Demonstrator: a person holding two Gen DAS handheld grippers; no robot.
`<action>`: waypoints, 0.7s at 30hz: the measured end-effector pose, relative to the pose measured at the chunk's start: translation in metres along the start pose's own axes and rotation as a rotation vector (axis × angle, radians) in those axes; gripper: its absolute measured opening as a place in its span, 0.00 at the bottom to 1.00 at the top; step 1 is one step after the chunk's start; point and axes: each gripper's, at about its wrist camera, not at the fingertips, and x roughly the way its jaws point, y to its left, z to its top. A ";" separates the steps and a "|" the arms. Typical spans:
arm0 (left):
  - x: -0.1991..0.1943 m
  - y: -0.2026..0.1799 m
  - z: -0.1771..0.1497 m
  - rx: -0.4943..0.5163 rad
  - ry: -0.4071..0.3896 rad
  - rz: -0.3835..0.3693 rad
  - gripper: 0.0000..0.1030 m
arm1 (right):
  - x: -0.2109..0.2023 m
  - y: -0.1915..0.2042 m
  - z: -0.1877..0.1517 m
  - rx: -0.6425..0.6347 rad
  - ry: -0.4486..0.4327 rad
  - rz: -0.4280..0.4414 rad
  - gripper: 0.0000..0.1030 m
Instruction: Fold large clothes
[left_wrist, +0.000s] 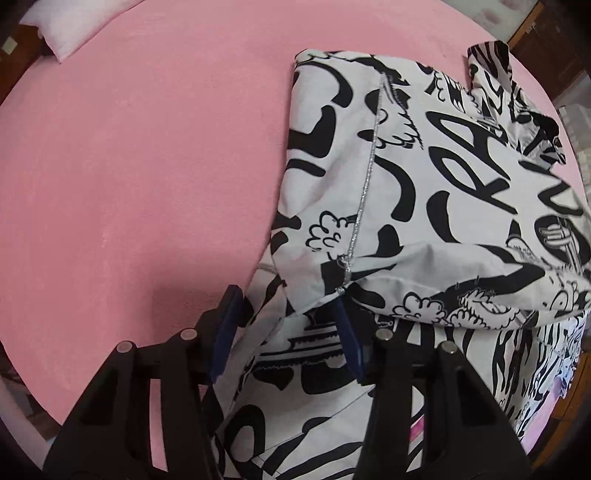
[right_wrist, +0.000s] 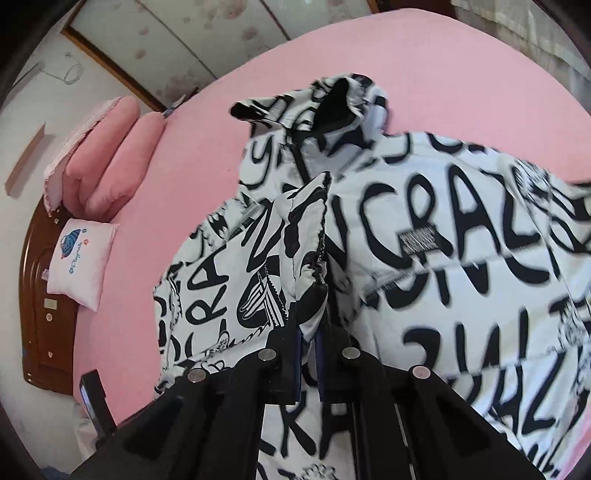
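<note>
Pink bed (left_wrist: 129, 166), b/w printed jacket (left_wrist: 424, 166), left tool (left_wrist: 286, 306) released over hem, right tool (right_wrist: 308, 332) clenched on cuff (right_wrist: 310, 229)

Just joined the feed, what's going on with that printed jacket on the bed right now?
A person is folding a black-and-white printed jacket on a pink bed with a handheld gripper in each hand. The right gripper is shut on a gathered cuff of the jacket, holding it up off the rest. The left gripper points down over the near edge with fabric between its fingers, not visibly pinched. The fold is partly done.
</note>
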 end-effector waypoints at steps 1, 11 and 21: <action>-0.001 0.002 -0.002 0.001 0.002 -0.008 0.45 | 0.000 -0.006 -0.002 0.009 0.004 -0.010 0.06; -0.004 0.015 -0.022 -0.020 0.032 0.047 0.33 | 0.015 -0.052 -0.026 0.046 0.058 -0.182 0.06; -0.002 0.041 -0.034 -0.050 0.038 0.013 0.24 | 0.054 -0.080 -0.038 0.074 0.102 -0.244 0.06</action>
